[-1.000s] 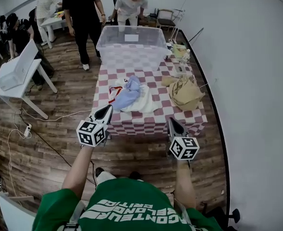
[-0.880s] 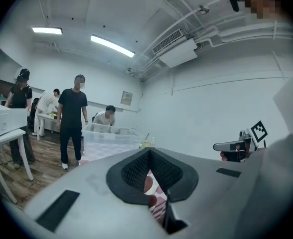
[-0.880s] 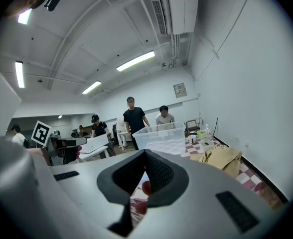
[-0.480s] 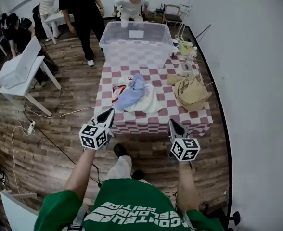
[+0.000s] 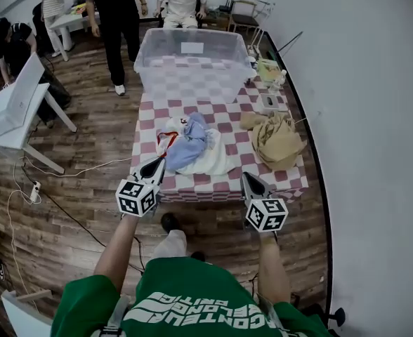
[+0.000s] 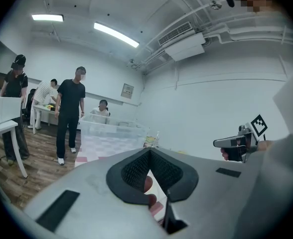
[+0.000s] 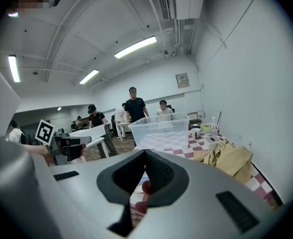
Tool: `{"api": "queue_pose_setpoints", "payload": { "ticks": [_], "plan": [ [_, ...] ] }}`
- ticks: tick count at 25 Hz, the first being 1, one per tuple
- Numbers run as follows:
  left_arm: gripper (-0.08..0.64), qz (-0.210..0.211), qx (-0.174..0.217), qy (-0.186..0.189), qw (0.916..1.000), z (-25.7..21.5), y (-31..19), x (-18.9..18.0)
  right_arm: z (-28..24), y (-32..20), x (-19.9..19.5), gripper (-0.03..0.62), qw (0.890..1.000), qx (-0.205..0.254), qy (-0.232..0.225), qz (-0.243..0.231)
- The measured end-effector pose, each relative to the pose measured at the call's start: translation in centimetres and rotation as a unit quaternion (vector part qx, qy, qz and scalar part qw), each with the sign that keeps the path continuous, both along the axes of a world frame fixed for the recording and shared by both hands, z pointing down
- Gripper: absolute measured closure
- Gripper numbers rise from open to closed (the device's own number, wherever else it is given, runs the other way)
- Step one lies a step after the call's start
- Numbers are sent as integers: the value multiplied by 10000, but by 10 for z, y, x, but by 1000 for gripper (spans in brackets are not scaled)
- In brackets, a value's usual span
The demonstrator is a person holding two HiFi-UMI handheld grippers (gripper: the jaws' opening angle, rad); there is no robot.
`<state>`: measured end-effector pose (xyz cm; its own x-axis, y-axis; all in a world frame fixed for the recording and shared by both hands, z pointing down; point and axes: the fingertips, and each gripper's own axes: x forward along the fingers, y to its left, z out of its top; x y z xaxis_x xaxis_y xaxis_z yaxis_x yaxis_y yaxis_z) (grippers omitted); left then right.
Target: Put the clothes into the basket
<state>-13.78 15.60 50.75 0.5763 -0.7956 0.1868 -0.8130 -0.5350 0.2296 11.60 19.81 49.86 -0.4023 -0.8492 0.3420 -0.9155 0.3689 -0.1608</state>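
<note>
A clear plastic basket [image 5: 192, 62] stands at the far end of the red-and-white checked table [image 5: 220, 182]. A blue and white pile of clothes [image 5: 192, 146] lies in the middle, and a tan garment [image 5: 275, 139] lies at the right. My left gripper [image 5: 157, 162] hovers at the table's front left edge, shut and holding nothing. My right gripper [image 5: 247, 178] is at the front right edge, also shut and holding nothing. In the left gripper view the shut left gripper [image 6: 149, 152] points toward the basket [image 6: 111, 132]. The right gripper view has the right gripper [image 7: 145, 154], the basket [image 7: 161, 127] and the tan garment [image 7: 231, 158].
Small boxes and bottles [image 5: 271, 83] sit at the table's far right, close to the white wall [image 5: 375, 118]. A white desk [image 5: 13, 114] stands to the left, with cables [image 5: 31, 188] on the wooden floor. Several people [image 5: 115, 12] stand or sit behind the basket.
The person has stepped a little closer to the table, bringing both grippers nearer its front edge. Both jaws stayed shut. The clothes have not moved.
</note>
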Motion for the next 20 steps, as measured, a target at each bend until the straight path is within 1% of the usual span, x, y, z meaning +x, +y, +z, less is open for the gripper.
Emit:
{"api": "queue_pose_setpoints", "payload": {
  "ticks": [5,9,15,20],
  "plan": [
    [557,102,16,-22,9999,11,-51,-19,9,-50,-20,584,9999,-116,95,25],
    [557,36,-144,110,9998,27,-93,-41,8,-92,-41,584,9995,-177,255,77],
    [555,150,-269,174,9994,48,-128,-58,17,-134,-75,584,9988,-290,401,-29],
    [557,306,-288,154,9990,51,-143,-57,25,-150,-90,584,9986,-360,382,-69]
  ]
}}
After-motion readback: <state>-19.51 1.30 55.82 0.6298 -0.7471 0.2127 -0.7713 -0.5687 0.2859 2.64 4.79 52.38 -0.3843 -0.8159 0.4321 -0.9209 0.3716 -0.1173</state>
